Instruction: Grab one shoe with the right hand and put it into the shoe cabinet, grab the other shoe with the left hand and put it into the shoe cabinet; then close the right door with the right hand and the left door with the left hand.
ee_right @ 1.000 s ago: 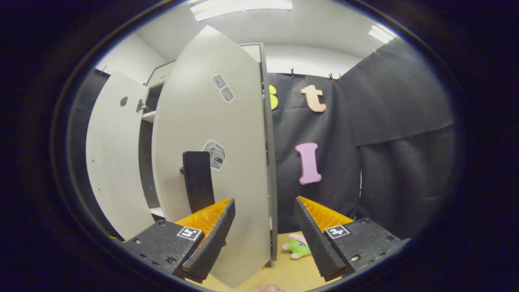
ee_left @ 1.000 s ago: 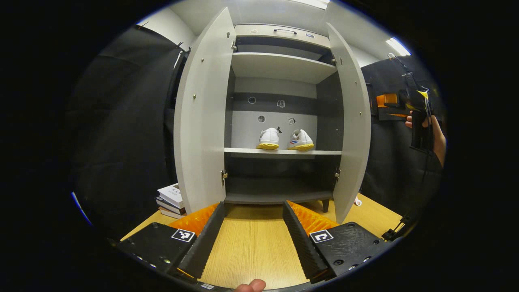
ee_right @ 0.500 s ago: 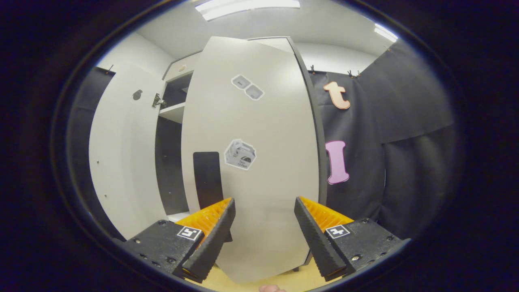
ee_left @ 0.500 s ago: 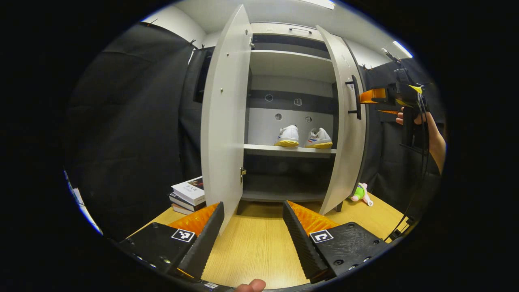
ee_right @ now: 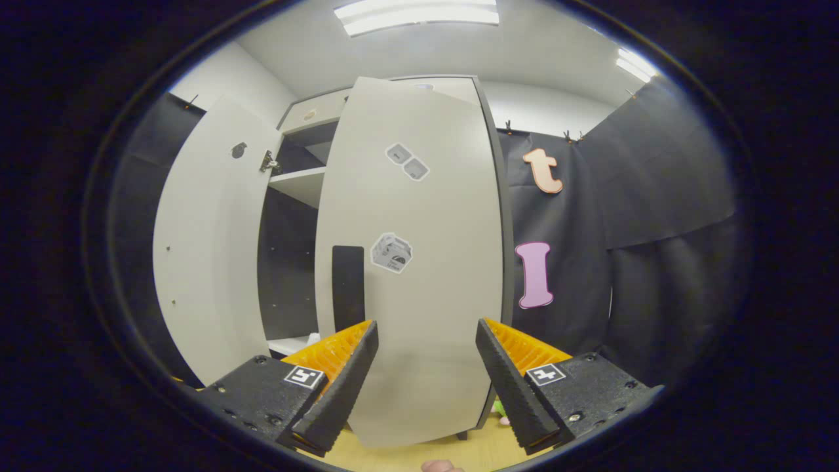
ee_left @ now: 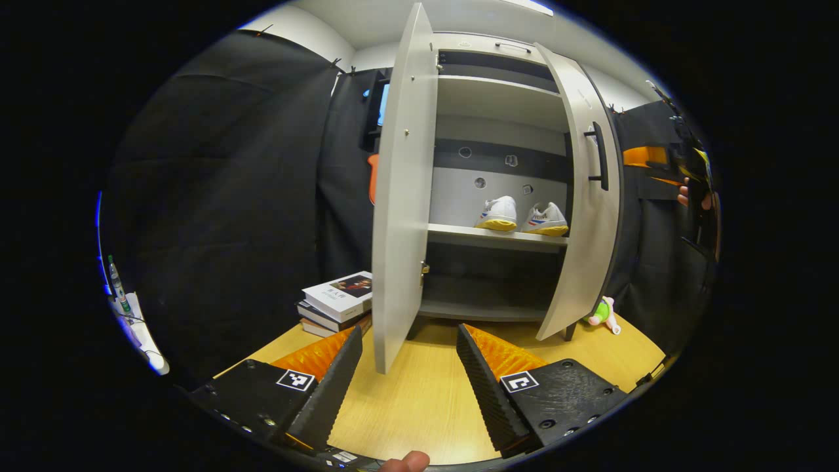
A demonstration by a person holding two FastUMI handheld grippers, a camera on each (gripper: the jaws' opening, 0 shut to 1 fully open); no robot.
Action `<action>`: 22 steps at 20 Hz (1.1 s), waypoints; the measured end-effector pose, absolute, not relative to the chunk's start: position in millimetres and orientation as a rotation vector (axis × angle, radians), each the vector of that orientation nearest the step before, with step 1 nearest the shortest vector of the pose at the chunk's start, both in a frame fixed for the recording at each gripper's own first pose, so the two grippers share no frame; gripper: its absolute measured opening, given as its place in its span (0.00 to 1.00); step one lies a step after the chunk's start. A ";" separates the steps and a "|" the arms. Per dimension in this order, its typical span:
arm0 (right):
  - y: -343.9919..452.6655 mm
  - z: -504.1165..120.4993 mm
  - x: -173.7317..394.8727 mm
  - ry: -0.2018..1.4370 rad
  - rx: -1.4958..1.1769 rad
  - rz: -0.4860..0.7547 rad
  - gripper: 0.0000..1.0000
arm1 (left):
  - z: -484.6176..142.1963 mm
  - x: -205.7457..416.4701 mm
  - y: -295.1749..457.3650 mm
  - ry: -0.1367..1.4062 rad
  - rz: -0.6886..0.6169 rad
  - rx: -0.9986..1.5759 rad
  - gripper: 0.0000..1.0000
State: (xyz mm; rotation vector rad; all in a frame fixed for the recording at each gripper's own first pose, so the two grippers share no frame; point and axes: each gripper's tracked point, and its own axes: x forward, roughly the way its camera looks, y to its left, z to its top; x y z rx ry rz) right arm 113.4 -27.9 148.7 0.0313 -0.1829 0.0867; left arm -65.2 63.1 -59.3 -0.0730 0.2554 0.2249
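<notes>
Currently both white low-top sneakers with yellow soles (ee_left: pixel 521 216) sit side by side on the middle shelf (ee_left: pixel 498 237) of the tall grey laminate shoe cabinet (ee_left: pixel 498 85), toward the shelf's right end, heels facing out. Shoe placement judged done; door closing is what remains.

Right grey cabinet door (ee_right: pixel 419 262) stands part-swung, its outer face square to the right gripper view; a black vertical bar handle (ee_right: pixel 348 288) sits near its left edge. Right gripper (ee_right: pixel 426 367): jaws wide apart, holding nothing, pointed at the lower half of the door panel. Contact with the panel cannot be told.

Left grey cabinet door (ee_left: pixel 398 196) hangs open, seen nearly edge-on, its bottom corner over the back part of the light wooden desk (ee_left: pixel 419 400). Left gripper (ee_left: pixel 409 373): jaws open, empty, low over the desk's front edge, well apart from that door.

Handling judgement: doors are rigid flat panels on hinges, light to swing, smooth-faced, so a pinch on the face would slip. Best to push flat on the outer face near the free edge, or hook the bar handle. Push gently to avoid slamming or rebound.

Also on the desk: stack of books (ee_left: pixel 334 305) at the back left, small green plush toy (ee_left: pixel 602 311) at the back right.
</notes>
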 end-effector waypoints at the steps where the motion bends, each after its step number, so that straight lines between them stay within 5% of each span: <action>1: -25.3 142.4 102.6 -0.176 0.028 0.094 0.98 | -58.6 -67.4 71.1 0.257 0.244 -0.069 0.87; 3: -23.2 128.3 81.0 -0.168 0.024 0.102 0.92 | -57.5 -70.3 88.8 0.256 0.287 -0.073 0.87; 15: -6.4 -3.0 -10.2 -0.085 0.105 0.057 0.97 | -10.6 -65.0 221.2 0.145 0.548 -0.037 0.87; 22: -9.8 -55.0 -24.0 0.030 0.110 0.042 0.98 | 67.4 -3.1 253.4 0.065 0.500 -0.057 0.89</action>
